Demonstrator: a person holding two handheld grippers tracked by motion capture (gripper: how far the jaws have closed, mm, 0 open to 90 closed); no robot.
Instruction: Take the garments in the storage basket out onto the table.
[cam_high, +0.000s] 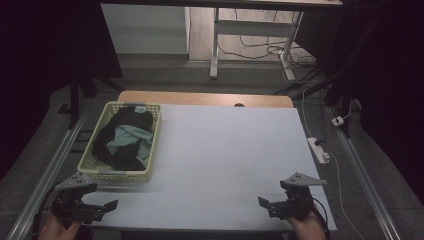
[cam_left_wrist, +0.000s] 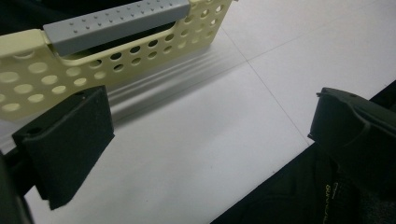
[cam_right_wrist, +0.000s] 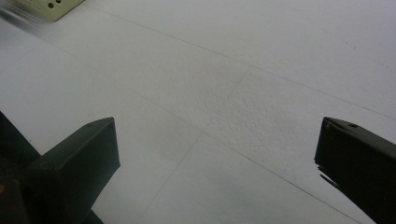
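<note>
A pale yellow perforated basket (cam_high: 151, 143) stands at the left of the white table (cam_high: 225, 150), holding black and teal clothing (cam_high: 125, 137). My left gripper (cam_high: 102, 209) rests at the table's front left corner, just in front of the basket, jaws wide open and empty. In the left gripper view the basket wall (cam_left_wrist: 116, 56) with its grey handle (cam_left_wrist: 112, 23) lies close ahead of the left gripper (cam_left_wrist: 208, 135). My right gripper (cam_high: 267, 204) sits at the front right, open and empty. The right gripper view has the right gripper (cam_right_wrist: 215, 158) over bare table and a basket corner (cam_right_wrist: 51, 7) at top left.
A wooden strip (cam_high: 205, 98) borders the table's far edge. Beyond stands a desk frame (cam_high: 250, 35) with cables on the floor. A white power strip (cam_high: 319, 150) lies right of the table. Metal rails (cam_high: 45, 175) run along both sides. Dark fabric (cam_left_wrist: 299, 196) lies below the left gripper.
</note>
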